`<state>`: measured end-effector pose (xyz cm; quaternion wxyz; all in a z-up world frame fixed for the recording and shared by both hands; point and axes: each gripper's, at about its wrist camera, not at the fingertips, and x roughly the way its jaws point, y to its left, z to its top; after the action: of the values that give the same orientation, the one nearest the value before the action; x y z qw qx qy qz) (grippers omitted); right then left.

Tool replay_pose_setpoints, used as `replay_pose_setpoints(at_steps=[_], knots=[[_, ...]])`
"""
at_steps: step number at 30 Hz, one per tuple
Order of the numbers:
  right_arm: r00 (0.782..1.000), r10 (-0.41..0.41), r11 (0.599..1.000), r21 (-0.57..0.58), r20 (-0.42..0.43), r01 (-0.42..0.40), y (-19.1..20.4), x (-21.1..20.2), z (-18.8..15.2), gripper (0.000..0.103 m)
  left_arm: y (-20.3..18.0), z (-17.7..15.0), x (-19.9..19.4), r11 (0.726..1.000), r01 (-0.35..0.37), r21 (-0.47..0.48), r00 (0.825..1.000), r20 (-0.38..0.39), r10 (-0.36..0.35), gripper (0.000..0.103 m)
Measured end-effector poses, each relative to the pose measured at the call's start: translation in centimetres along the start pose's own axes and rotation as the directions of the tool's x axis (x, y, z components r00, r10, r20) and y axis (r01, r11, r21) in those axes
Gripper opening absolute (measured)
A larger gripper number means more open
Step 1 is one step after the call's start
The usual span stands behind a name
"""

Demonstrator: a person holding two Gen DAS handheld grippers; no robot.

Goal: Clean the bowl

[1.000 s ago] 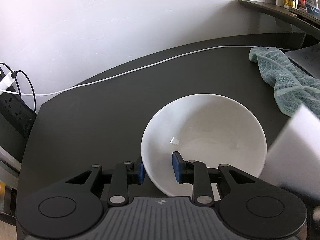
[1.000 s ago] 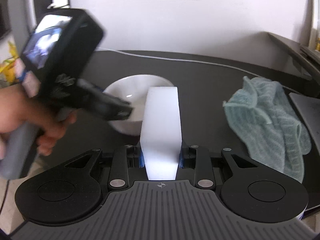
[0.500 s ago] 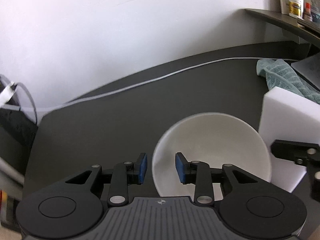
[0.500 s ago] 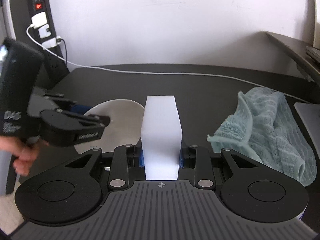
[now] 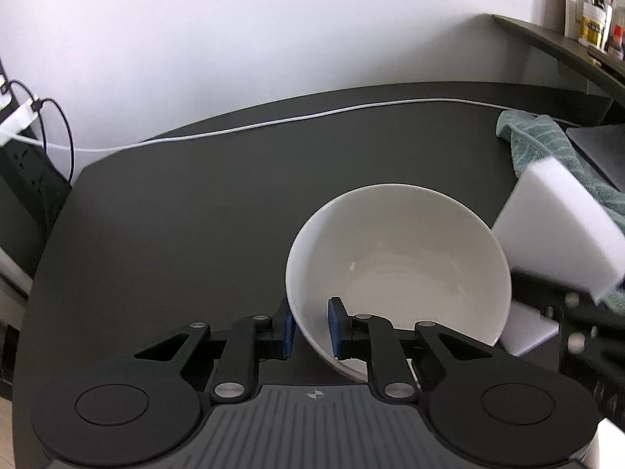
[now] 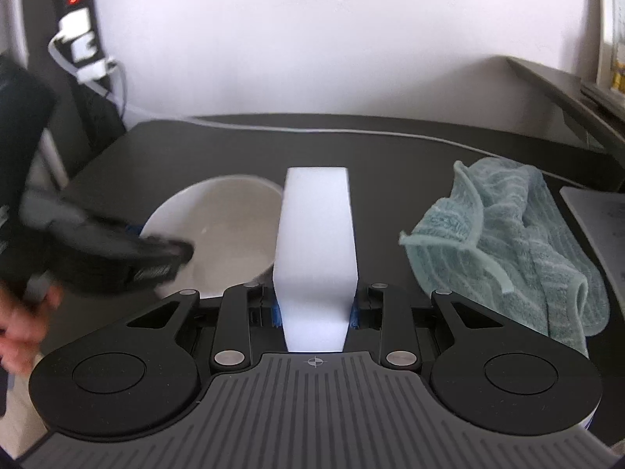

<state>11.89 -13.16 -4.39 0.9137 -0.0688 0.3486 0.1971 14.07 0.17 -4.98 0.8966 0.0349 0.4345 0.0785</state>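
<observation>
1. Left wrist view: a dark counter [image 5: 195,215] meets a white wall [image 5: 234,39]. A white cable [image 5: 312,116] runs along the back edge and a shelf [image 5: 554,45] juts out at right. The left claw [image 5: 308,328] is clamped on the near rim of the bowl [image 5: 398,258], with a sponge [image 5: 562,230] just right of it, before a teal towel [image 5: 547,144].
2. Right wrist view: the right claw [image 6: 315,308] is clamped on the sponge [image 6: 315,234]. The bowl [image 6: 222,226] sits left and the towel [image 6: 508,242] right. A power strip [image 6: 74,4] hangs at far left.
</observation>
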Motion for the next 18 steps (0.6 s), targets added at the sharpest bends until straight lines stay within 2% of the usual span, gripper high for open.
replay_pose_setpoints(at_steps=[3,7,9,11,16,18], knots=[[1.0,0.006,0.999,-0.047,0.0,-0.006,1.5,-1.3,-1.1,0.031,0.0,0.0,0.1,1.0,-0.014,-0.004,1.0,0.003,0.014,0.017],[0.995,0.102,0.993,-0.053,0.004,-0.101,3.3,-2.8,-2.4,0.031,0.0,-0.1,0.0,1.0,-0.017,-0.003,1.0,0.004,0.017,0.017],[0.997,0.073,0.995,-0.063,0.015,-0.072,3.7,-2.7,-2.5,0.031,0.0,-0.3,-0.2,1.0,0.016,-0.018,1.0,-0.003,-0.016,0.018],[0.997,0.075,0.996,-0.043,0.016,-0.074,3.1,-2.4,-2.3,0.031,0.0,-0.3,-0.2,1.0,0.016,-0.019,1.0,0.0,-0.016,0.019],[1.0,-0.017,0.999,0.037,0.011,0.016,-1.0,-0.3,0.1,0.031,0.4,0.3,0.4,0.999,0.025,-0.03,1.0,-0.009,-0.025,0.02],[1.0,-0.005,0.997,0.082,-0.003,0.006,-2.4,0.8,0.9,0.031,0.1,0.5,0.6,0.999,0.023,-0.024,1.0,-0.008,-0.023,0.021]])
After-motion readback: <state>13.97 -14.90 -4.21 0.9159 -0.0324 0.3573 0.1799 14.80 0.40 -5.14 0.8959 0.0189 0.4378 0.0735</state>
